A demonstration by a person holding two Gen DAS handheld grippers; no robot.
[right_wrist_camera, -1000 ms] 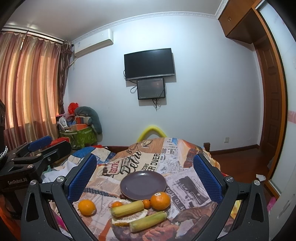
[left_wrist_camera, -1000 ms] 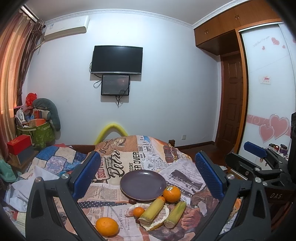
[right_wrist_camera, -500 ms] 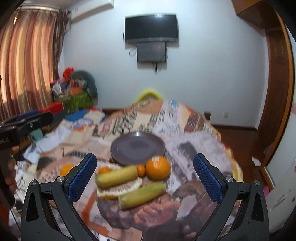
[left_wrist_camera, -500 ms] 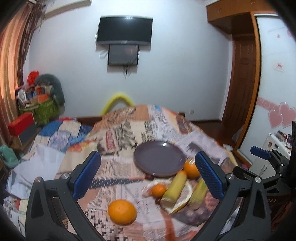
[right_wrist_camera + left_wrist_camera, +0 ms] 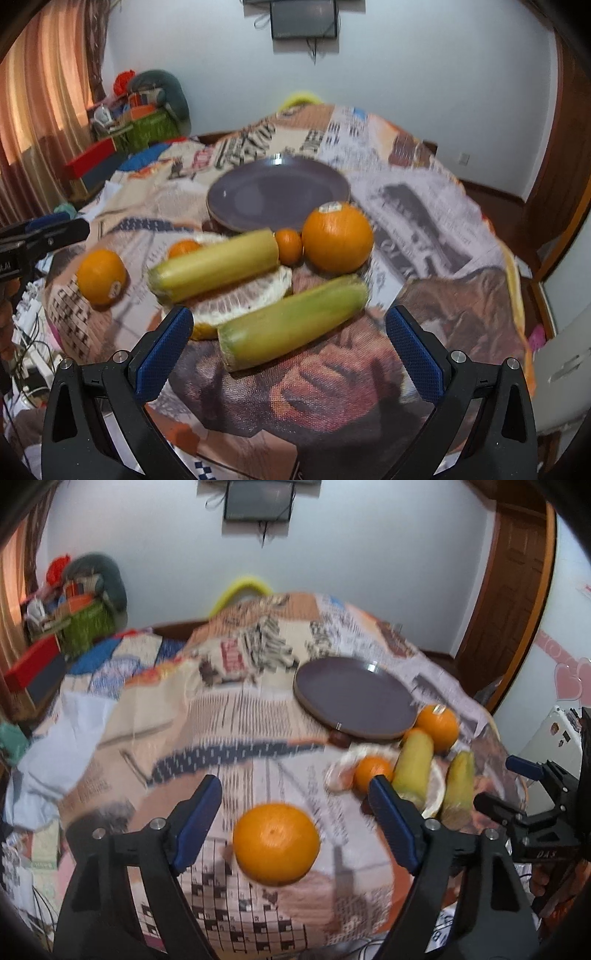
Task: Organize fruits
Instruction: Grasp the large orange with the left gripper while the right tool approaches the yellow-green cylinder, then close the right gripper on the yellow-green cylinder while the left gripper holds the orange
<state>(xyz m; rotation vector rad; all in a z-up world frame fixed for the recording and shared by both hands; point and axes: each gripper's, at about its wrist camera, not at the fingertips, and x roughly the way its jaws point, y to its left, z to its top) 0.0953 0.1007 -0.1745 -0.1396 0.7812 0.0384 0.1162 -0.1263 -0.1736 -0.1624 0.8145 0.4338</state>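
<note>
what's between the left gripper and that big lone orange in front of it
Nothing visible. The left gripper has its jaws closing with the orange lying on the cloth between the blue pads, not yet touched; only bare tablecloth surrounds it.

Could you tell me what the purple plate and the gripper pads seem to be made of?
Purple plate: probably glazed ceramic, with a smooth satin face and a small highlight on the rim. Right gripper pads: likely blue rubber or plastic, with a fine dimpled texture.
</note>
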